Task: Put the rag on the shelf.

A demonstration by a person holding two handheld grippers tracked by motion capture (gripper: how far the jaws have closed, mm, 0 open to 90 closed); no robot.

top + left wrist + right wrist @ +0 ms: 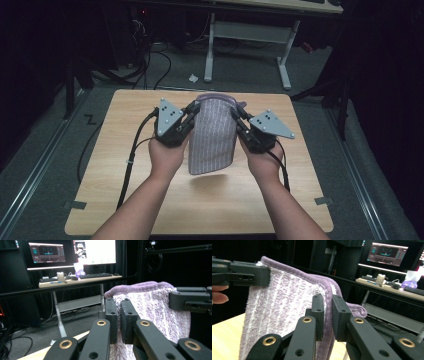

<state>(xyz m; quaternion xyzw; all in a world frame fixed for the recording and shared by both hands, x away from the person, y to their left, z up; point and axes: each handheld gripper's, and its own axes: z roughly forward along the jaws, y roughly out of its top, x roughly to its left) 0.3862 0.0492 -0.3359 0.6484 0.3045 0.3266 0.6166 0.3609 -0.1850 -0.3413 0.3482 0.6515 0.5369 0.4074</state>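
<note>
Purple-white towel [212,135] hangs lifted — folded, top corners pinched.

Dim room, overhead light on the table [125,200], soft shadow under the towel [212,140], bright blown-out monitor [100,251], mild blur

Purple-and-white striped towel [212,135], purple hem

Two bare forearms rise from the bottom of the high view, no sleeves on them. The left gripper [192,111] and right gripper [235,113], mid-frame, are black, each topped by a grey three-cornered plate dotted with small pale studs. A black cable trails from each toward the lower edge. In the gripper views, the flat black link arms carry brass-coloured rivets, and the blocky black jaws show small screw holes.
</note>
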